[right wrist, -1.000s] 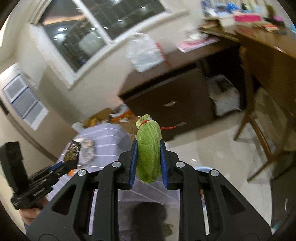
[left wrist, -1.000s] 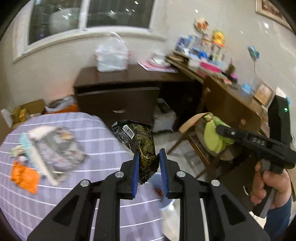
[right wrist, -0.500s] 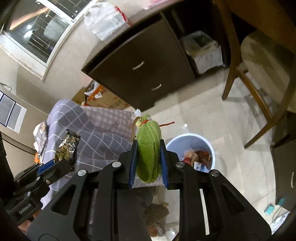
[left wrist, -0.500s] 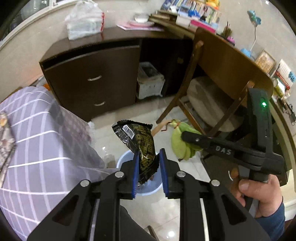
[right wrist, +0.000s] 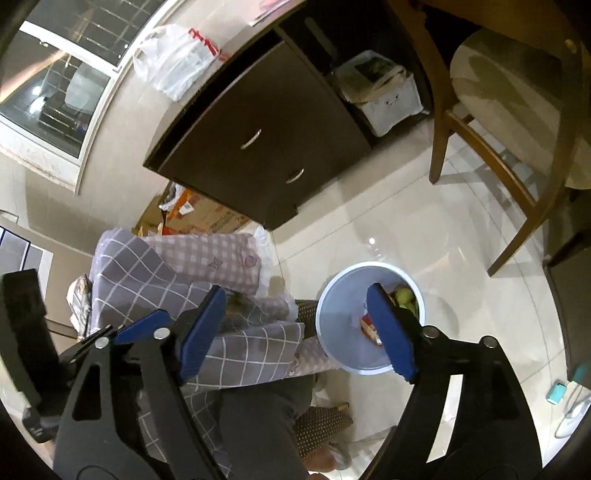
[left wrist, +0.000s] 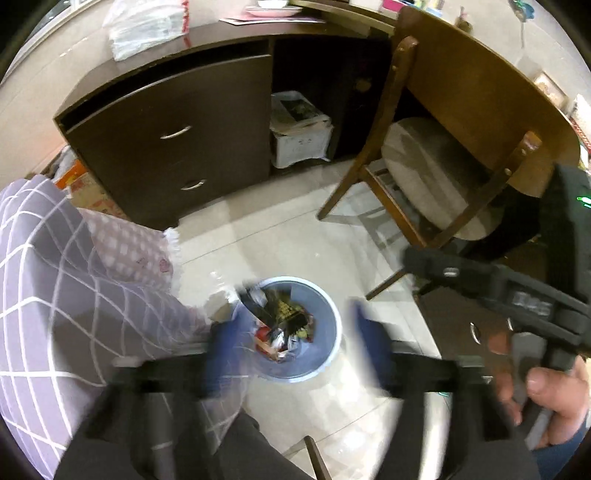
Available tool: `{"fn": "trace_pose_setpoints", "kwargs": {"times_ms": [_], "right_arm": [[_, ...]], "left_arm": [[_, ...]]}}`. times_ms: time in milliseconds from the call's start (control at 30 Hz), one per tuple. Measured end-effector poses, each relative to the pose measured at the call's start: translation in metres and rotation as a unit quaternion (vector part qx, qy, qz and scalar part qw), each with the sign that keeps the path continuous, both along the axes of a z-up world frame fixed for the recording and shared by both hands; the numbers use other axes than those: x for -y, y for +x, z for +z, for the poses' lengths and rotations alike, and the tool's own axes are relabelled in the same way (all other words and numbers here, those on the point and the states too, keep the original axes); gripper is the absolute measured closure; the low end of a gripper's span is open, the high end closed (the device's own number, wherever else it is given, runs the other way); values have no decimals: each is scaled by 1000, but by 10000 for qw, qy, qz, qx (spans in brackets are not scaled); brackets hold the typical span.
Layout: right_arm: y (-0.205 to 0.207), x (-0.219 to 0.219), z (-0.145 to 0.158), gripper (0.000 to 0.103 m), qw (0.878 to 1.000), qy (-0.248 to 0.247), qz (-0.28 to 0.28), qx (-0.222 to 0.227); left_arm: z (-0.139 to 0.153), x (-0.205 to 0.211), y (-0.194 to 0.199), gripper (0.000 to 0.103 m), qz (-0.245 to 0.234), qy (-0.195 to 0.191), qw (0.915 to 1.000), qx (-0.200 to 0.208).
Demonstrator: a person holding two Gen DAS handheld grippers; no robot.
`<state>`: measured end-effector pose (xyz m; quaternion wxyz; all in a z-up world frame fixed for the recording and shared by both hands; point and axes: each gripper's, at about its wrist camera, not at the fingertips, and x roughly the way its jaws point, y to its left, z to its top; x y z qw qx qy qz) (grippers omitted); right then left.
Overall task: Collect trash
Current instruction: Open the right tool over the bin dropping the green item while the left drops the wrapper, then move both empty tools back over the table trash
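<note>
Glossy pale floor tiles [left wrist: 295,240] carry your round blue plastic bin [left wrist: 332,354]; both the left gripper [left wrist: 295,343] and right gripper [right wrist: 295,328] are opening (nothing between them), black-gold wrapper [left wrist: 284,310] and green mesh piece [right wrist: 404,297] inside.

A dark brown drawer cabinet [left wrist: 177,147] stood against the wall, a white plastic bag [left wrist: 147,27] on its top. Beside it sat a white box of papers [left wrist: 301,133]. A wooden chair [left wrist: 428,173] with a beige cushion stood on the glossy tiled floor [left wrist: 280,243], near a grey checked tablecloth [left wrist: 48,280].
</note>
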<state>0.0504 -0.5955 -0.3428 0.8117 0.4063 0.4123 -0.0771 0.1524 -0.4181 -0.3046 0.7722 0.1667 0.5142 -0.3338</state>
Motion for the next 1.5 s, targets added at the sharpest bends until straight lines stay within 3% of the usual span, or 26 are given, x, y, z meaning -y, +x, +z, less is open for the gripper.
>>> {"fn": "trace_pose_setpoints", "kwargs": {"times_ms": [67,167,533,933,1500], "right_arm": [[-3,0,6,11,9999,-79,-53,50],[-5,0,14,6,9998,-153,-129,80],[-1,-32,61,6,9977,-600,-47,302],[20,-105,139,6,9891,-1008,512,941],[50,-236,188,6,9694,-1448,1533,1256]], "left_arm": [[6,-3,2,16,94,-86,9998,125],[14,-8,2,16,169,-95,9996,191],[76,-57,-13,14,427,-791,9934,714],[136,-144,-27,11,968,-1195,9774,1449],[140,-311,-11,11,2402,-1143,9477,1763]]}}
